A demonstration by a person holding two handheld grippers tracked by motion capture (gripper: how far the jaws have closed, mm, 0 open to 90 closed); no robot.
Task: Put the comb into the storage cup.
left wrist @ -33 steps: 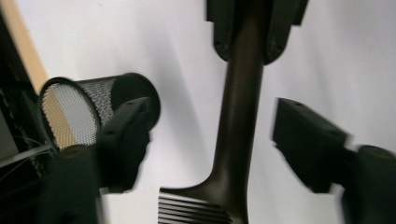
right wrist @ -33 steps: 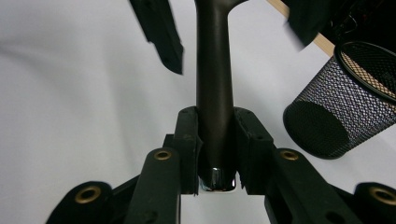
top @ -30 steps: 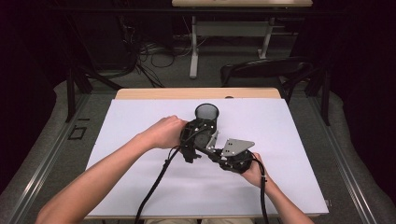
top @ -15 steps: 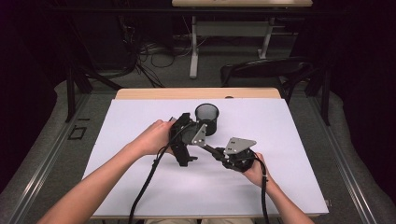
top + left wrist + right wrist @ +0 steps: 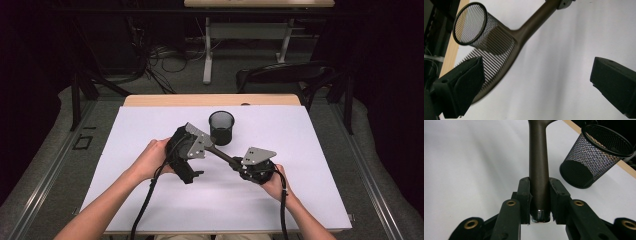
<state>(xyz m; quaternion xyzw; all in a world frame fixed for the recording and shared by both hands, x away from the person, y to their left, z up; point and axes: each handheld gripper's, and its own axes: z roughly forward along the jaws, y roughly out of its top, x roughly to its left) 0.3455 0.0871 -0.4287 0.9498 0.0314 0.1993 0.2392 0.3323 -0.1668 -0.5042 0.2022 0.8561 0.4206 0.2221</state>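
Note:
A dark brown comb (image 5: pixel 538 165) lies level over the white table sheet, its round handle clamped between my right gripper (image 5: pixel 539 195) pads. In the high view the right gripper (image 5: pixel 236 163) points up-left and the comb handle (image 5: pixel 222 154) runs toward the black mesh cup (image 5: pixel 221 128). My left gripper (image 5: pixel 536 72) stands wide open, its jaws having just been opening; nothing lies between them. Beyond them I see the comb's teeth (image 5: pixel 495 58) in front of the mesh cup (image 5: pixel 477 27). In the high view the left gripper (image 5: pixel 200 147) sits left of the cup.
The white sheet (image 5: pixel 150 200) covers the table, with a strip of wooden edge (image 5: pixel 210 100) at the back. A dark chair (image 5: pixel 285 75) and a table leg stand on the floor behind. Cables trail from both grippers toward the front edge.
My left gripper has drawn back to the left, away from the mesh cup and the comb's toothed end, with its jaws spread wider. The right gripper and the comb have kept still.

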